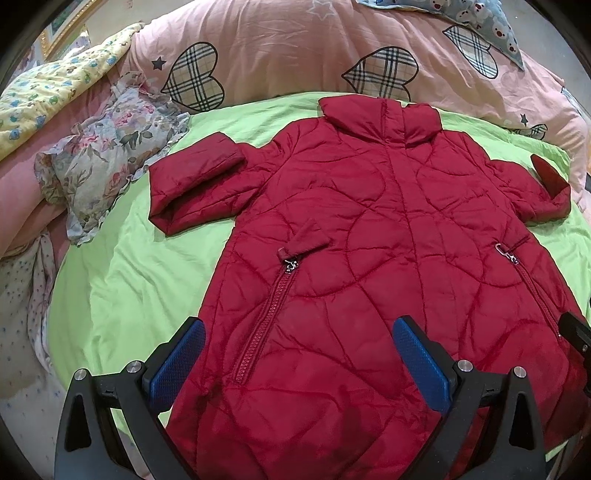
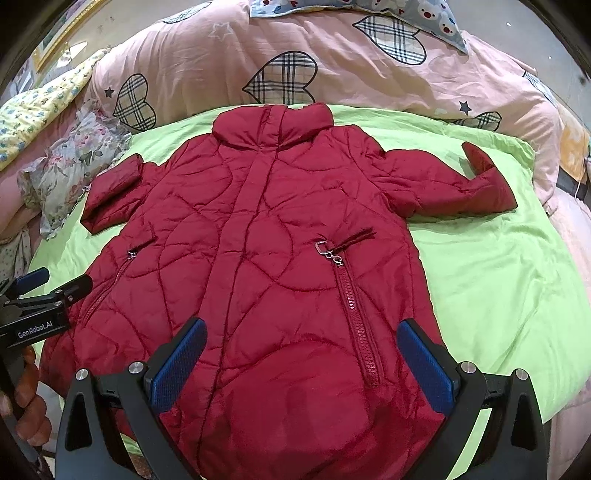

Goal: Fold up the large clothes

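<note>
Jacket (image 1: pixel 369 229), red and quilted, is laid flat, front side up, on a green sheet (image 1: pixel 122 295) spread over a bed. Its collar (image 1: pixel 380 118) is directed toward a pink duvet (image 1: pixel 288 44) printed with plaid hearts, and its hem is nearest the cameras. Both sleeves are doubled back on themselves: the left sleeve (image 1: pixel 195 184) is seen at the left of the body, and the right sleeve (image 2: pixel 458 184) at the right, with its cuff turned upward. Two slanted zipped pockets are visible on the front, each with a metal pull; one pocket zipper (image 2: pixel 360 325) is seen clearly in the right wrist view.

The left gripper (image 1: pixel 299 354) is held above the lower part of the jacket with its blue-padded fingers (image 1: pixel 177 362) spread wide apart; nothing is held between them. The right gripper (image 2: pixel 303 358) is held likewise above the hem region, fingers (image 2: pixel 424 365) wide apart and clamped on nothing. Contact between either gripper and the fabric cannot be determined.

In the right wrist view, the left gripper appears at the left edge, with the hand (image 2: pixel 31 402) of the person gripping its handle.

A floral cushion (image 1: pixel 110 162) lies beside the left sleeve, partly on the sheet. A yellow printed quilt (image 1: pixel 55 85) lies behind it. A blue bear-patterned pillow (image 1: pixel 476 18) rests on the duvet.
</note>
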`<state>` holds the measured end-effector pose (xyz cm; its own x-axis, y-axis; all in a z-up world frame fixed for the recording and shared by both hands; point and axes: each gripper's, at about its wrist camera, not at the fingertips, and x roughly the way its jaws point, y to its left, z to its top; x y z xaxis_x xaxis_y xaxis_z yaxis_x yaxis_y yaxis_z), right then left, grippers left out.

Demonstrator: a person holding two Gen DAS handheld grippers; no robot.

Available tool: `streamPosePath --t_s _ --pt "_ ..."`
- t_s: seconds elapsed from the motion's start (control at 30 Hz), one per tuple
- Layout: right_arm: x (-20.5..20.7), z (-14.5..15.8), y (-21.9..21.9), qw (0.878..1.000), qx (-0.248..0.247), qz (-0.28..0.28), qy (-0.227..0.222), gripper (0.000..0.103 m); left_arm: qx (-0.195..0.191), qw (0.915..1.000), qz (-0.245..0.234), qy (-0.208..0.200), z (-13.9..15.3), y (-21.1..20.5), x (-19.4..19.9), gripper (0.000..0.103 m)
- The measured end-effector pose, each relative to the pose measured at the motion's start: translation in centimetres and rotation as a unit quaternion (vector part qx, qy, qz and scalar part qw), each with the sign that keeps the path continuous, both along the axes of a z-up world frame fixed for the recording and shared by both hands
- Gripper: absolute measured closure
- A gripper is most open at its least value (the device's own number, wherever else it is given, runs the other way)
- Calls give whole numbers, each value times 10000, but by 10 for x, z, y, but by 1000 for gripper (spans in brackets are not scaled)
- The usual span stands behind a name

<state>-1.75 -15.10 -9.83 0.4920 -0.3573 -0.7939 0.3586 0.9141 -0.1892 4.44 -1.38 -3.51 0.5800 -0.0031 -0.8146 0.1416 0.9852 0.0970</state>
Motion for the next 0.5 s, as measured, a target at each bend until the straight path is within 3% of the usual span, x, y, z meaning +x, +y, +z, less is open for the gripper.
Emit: streamPosePath --t_s 0.5 --pt "1 2 -1 10000 42 2 -52 0 8 10000 29 21 -1 3 6 1"
